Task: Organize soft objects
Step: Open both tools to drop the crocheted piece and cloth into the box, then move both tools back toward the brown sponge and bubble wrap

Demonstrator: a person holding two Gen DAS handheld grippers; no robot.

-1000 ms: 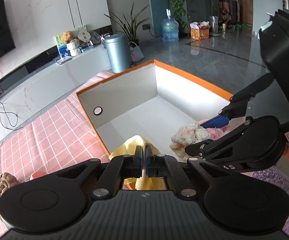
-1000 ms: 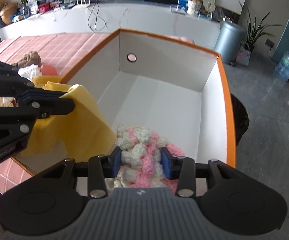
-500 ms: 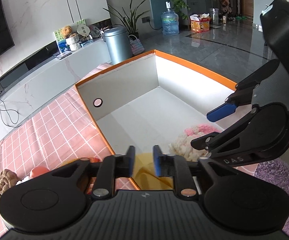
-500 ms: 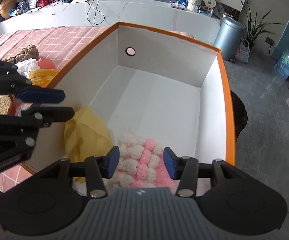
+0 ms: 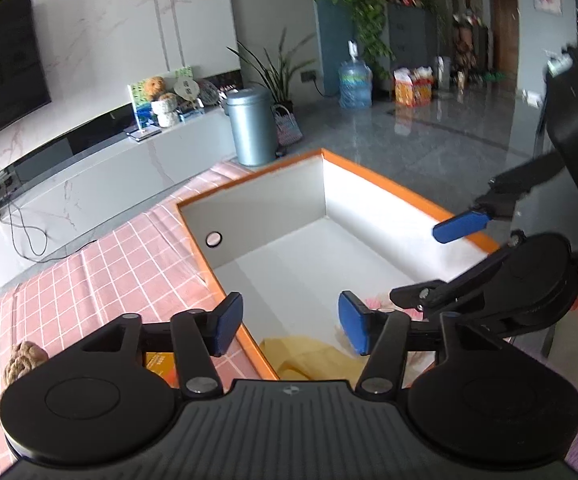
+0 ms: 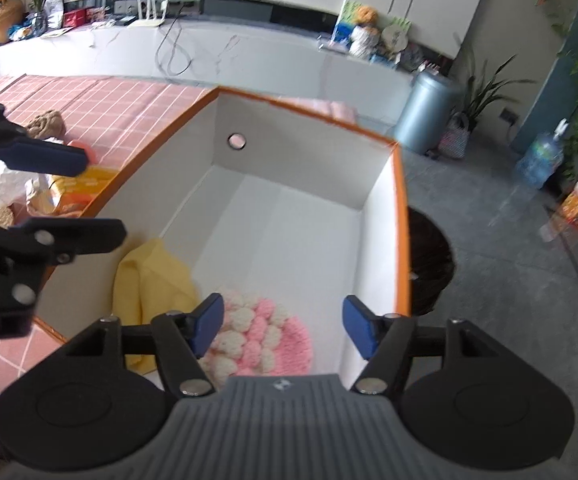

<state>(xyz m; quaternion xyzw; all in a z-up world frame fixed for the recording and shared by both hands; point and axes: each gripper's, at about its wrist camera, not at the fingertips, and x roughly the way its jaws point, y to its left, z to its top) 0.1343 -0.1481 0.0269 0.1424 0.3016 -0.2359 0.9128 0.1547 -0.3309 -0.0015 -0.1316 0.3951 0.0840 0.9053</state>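
Two soft items lie in one box (image 6: pixel 401 216): one yellow cloth (image 6: pixel 151 280) against the left wall and one pink-and-white knit (image 6: pixel 257 336) beside it. Left hand-held gripper (image 5: pixel 291 328) and right hand-held gripper (image 6: pixel 283 330) hover above, both spread wide, holding nothing. The box sits on a pink-checked bench (image 5: pixel 89 280).

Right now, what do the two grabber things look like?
Both are alike. The left gripper and right gripper have a grey ribbed body with a tiny round logo, black arms on two round discs, silver screws, and flat blue pads. No cables show.
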